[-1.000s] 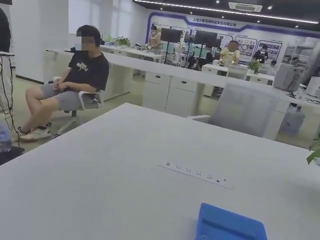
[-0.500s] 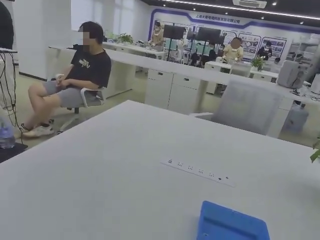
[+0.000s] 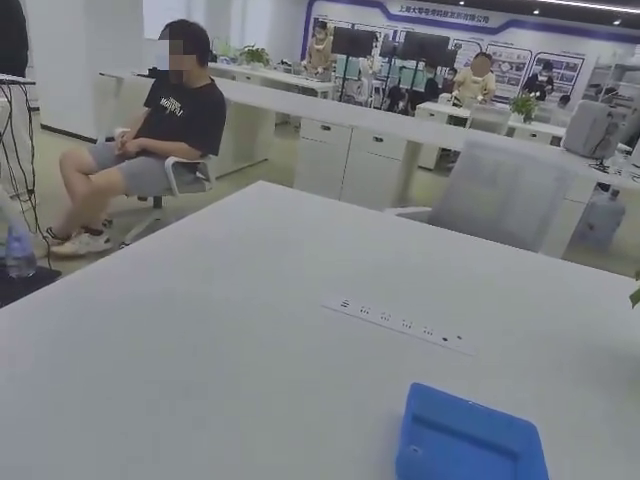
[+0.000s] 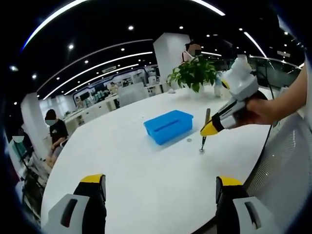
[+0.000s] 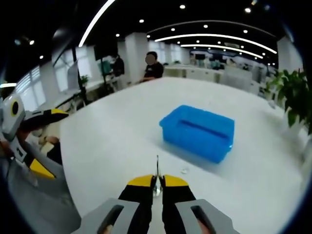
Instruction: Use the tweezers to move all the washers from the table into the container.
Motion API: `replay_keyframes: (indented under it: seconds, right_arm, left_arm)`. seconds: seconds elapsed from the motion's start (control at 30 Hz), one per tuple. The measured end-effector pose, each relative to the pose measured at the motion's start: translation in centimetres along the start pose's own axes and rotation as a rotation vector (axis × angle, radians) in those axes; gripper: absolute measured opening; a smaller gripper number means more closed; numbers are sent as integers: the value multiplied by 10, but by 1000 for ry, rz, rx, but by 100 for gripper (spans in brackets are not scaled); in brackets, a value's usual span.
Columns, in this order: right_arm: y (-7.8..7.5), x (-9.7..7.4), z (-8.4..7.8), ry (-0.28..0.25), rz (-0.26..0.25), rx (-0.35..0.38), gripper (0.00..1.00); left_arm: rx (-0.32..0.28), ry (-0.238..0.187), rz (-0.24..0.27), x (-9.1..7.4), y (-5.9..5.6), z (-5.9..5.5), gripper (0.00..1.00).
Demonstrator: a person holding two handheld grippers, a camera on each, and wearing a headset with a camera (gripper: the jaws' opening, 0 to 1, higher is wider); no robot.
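A blue container stands open on the white table; the head view has it at the near edge. My right gripper is shut on thin tweezers, whose tips point at the table short of the container. A small washer lies just right of the tips, in front of the container. In the left gripper view, the right gripper holds the tweezers tip-down beside the washer and container. My left gripper is wide open, held back from the table edge with nothing between its jaws.
A power strip is set into the tabletop beyond the container. A potted plant stands at one end of the table. A person sits on a chair off the table's far left; office desks and more people fill the background.
The head camera has tipped down a little, so the scene sits slightly differently in the picture. Nothing on the table has visibly moved.
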State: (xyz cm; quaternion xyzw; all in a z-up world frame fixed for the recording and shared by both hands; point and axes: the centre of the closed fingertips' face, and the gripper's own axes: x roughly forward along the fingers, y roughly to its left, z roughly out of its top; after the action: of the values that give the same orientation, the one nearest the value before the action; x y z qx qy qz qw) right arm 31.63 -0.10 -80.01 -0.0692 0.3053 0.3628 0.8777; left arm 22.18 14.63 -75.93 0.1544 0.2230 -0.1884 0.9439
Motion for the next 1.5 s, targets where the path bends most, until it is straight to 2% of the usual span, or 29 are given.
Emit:
replay_keyframes:
  seconds: [0.3, 0.47, 0.7, 0.8, 0.93, 1.13, 1.2, 1.37, 1.5]
  right_arm:
    - [-17, -3, 47, -74, -27, -27, 2]
    - [-33, 0, 71, -112, -51, -39, 2]
    - [-50, 9, 93, -141, -78, -56, 2]
    - [-55, 14, 100, -150, -82, -55, 2]
    - [-63, 25, 104, -150, -87, -56, 2]
    - [-70, 46, 99, -122, -93, -67, 2]
    - [-77, 57, 92, -99, -101, -80, 2]
    - [-85, 69, 81, -59, -116, -92, 2]
    - [-88, 77, 76, -42, -112, -87, 2]
  left_arm:
    - [-6, 6, -14, 0, -2, -1, 95]
    - [-4, 11, -14, 1, -2, -2, 94]
    - [-28, -18, -16, -1, 0, 3, 94]
    - [-34, -12, -15, -1, 0, 1, 94]
    - [-28, 1, -13, 0, 0, -1, 93]
    - [-32, 6, -6, 0, 2, -2, 93]
    - [-29, 11, -3, 0, 2, -3, 93]
    - [-31, 21, 5, 1, 4, -4, 93]
    - [-46, 9, 5, 1, 4, -2, 94]
